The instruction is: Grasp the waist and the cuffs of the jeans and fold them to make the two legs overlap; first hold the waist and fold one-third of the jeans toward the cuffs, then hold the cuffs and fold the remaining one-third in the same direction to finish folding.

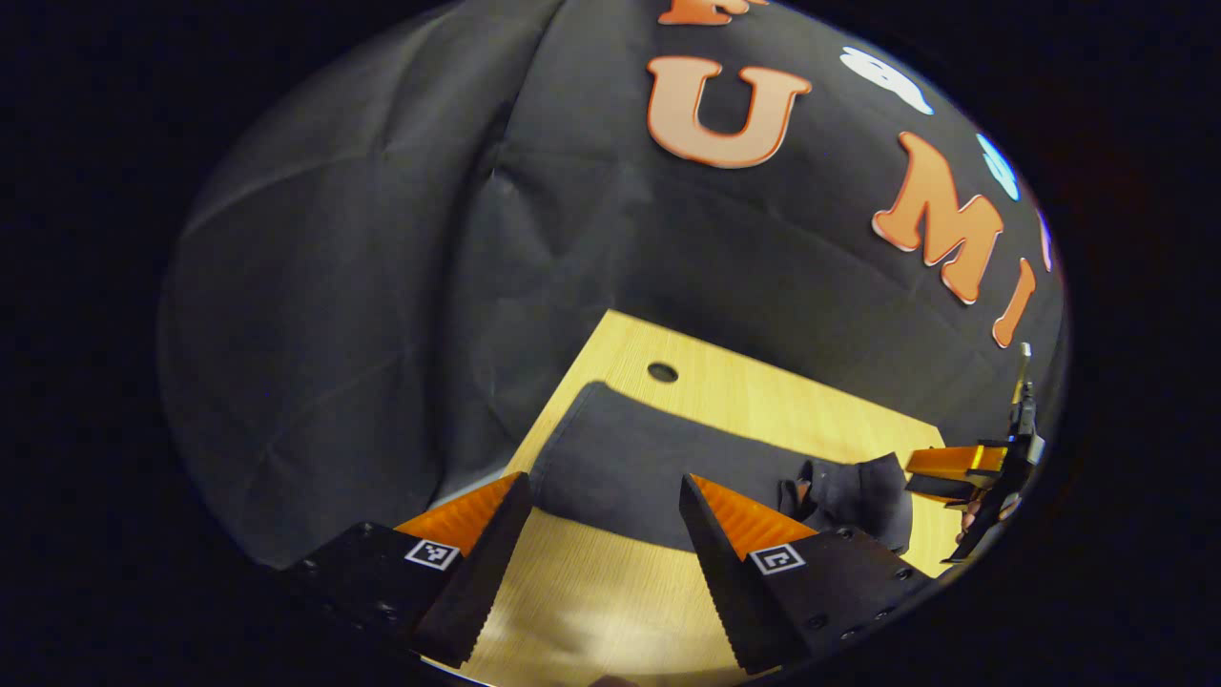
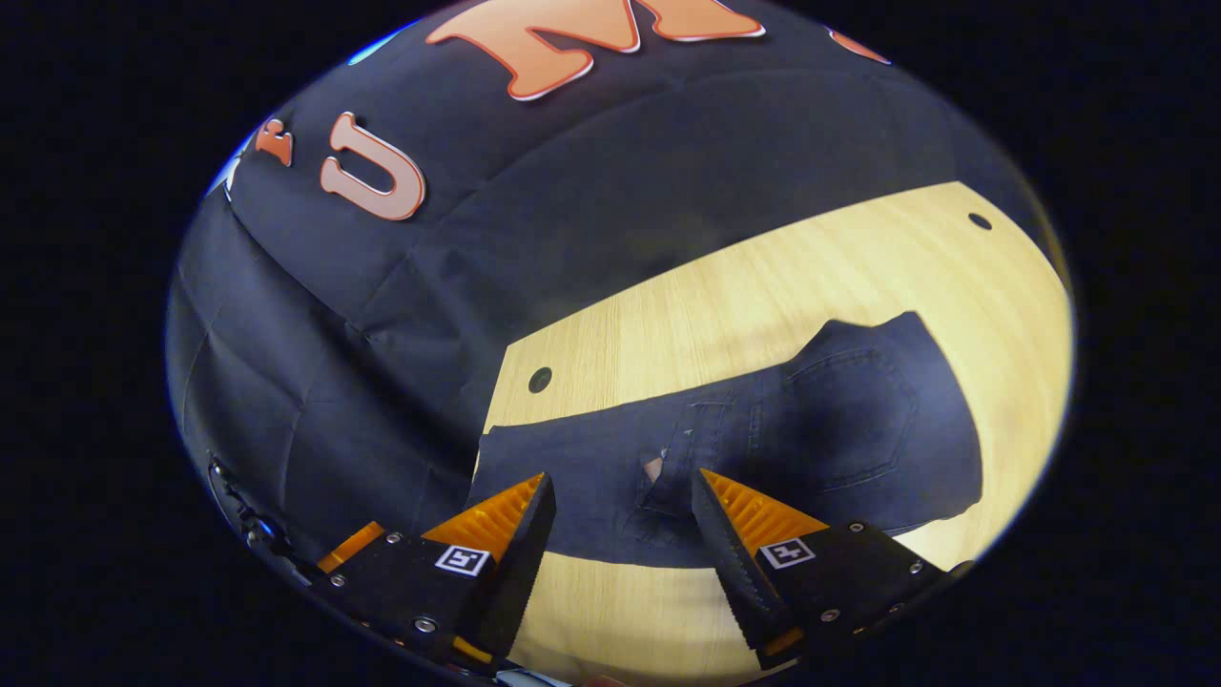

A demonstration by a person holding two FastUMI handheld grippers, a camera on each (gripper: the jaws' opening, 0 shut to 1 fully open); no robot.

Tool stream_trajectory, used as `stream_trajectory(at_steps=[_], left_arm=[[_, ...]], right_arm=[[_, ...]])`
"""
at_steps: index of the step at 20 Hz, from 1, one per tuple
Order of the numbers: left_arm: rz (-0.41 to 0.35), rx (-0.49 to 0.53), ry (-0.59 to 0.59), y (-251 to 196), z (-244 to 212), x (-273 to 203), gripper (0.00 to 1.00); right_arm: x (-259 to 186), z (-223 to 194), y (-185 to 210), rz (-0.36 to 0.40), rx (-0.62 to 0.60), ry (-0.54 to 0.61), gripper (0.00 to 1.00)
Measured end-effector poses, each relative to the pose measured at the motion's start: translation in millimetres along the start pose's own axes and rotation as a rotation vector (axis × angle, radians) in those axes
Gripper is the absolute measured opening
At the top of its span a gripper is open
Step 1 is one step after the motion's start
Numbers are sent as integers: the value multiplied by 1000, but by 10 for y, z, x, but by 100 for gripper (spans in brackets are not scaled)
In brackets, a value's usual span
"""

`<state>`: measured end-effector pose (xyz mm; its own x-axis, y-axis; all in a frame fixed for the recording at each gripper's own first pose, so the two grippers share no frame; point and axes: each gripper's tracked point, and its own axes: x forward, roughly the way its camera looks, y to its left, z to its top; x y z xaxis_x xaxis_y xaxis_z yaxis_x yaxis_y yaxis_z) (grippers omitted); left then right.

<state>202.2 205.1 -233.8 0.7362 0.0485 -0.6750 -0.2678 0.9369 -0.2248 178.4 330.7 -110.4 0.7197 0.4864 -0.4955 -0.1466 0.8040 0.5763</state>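
Jeans (image 1: pixel 668 468) lie flat on the wooden table (image 1: pixel 792 401), long axis running left to right, near the table's front edge, so both ends can be reached at once. The legs seem already overlapped into one strip; the thirds are not yet folded, by my read.

Left gripper (image 1: pixel 606 496) hangs just above the near edge at the cuff end, jaws spread wide with bare table between them, holding nothing. It looks lined up to take the cuffs.

Right gripper (image 2: pixel 620 506) hovers over the near edge by the waist (image 2: pixel 858 420), where the back pocket faces up. Its jaws are wide too, nothing gripped, straddling the crotch area. In the left gripper view it sits at the far right beside the bunched waist.

Likely next step: grab the waist for the first fold.
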Motion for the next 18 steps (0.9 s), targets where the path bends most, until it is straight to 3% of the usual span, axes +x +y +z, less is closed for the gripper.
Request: stream_trajectory(at_steps=[2, 5, 7, 9, 14, 18], left_arm=[[34, -5, 82, 32, -120, 226, 95], [14, -58, 184, 40, -248, 493, 95], [58, -82, 266, 170, -340, 652, 92], [103, -111, 344, 186, -487, 788, 96], [147, -255, 504, 283, -731, 1081, 96], [247, -241, 551, 411, -799, 1309, 96]], right_arm=[[-157, 107, -111, -39, -8, -49, 91], [-405, 262, -276, -87, -2, -109, 96], [-525, 358, -388, -116, -5, -151, 96], [-650, 455, -523, -145, -3, -188, 97], [-825, 572, -638, -175, 10, -237, 97], [-883, 563, -687, -178, 7, -232, 97]])
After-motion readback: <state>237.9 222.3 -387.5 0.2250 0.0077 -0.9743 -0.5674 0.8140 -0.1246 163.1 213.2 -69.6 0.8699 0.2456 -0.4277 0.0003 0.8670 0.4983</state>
